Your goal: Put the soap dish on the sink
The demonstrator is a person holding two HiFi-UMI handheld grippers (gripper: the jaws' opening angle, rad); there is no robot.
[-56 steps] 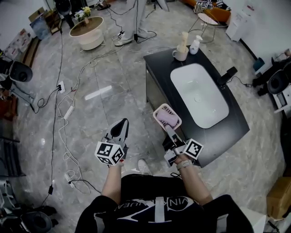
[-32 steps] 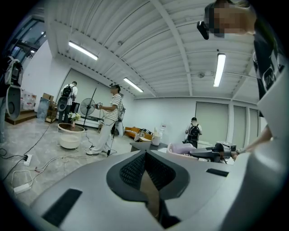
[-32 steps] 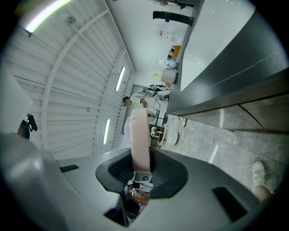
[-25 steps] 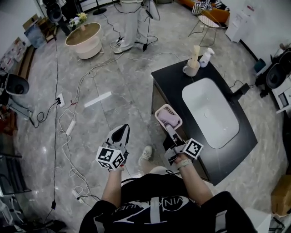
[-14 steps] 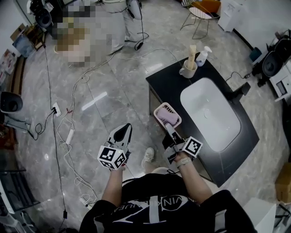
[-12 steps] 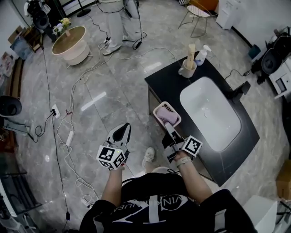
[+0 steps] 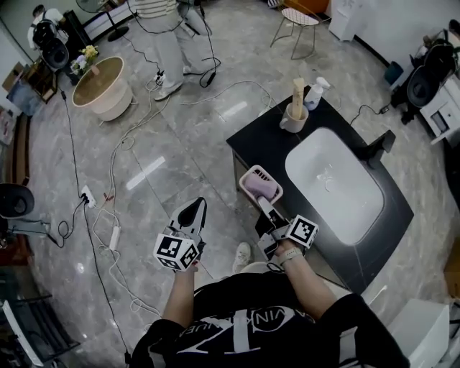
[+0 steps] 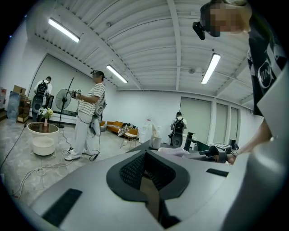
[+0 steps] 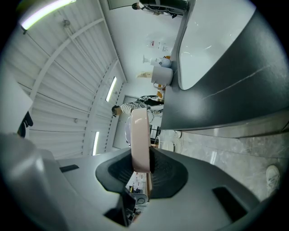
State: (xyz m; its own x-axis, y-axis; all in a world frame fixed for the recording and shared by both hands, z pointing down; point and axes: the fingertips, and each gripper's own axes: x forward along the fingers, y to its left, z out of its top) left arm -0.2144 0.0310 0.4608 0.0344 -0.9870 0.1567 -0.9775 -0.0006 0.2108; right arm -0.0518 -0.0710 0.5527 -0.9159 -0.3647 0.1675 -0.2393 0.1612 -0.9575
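Observation:
The pink soap dish (image 7: 260,185), with a pale purple soap in it, is clamped by its near rim in my right gripper (image 7: 263,203), which is shut on it. It hangs at the near left edge of the black counter (image 7: 262,147), left of the white sink basin (image 7: 334,183). In the right gripper view the dish (image 9: 139,135) shows edge-on between the jaws of the right gripper (image 9: 142,159), with the counter (image 9: 235,85) tilted above. My left gripper (image 7: 195,205) hovers over the floor left of the counter, shut and holding nothing; in its own view the left gripper (image 8: 145,168) also holds nothing.
A cup with a brush (image 7: 293,116) and a spray bottle (image 7: 314,92) stand at the counter's far corner, a black faucet (image 7: 379,144) to the basin's right. Cables (image 7: 115,158) cross the floor. A person in a striped shirt (image 7: 154,21) and a round table (image 7: 100,86) are further off.
The counter and sink have drawn nearer in the head view. The soap dish now hangs at the counter's near left edge instead of over the floor. Both grippers keep their grip states.

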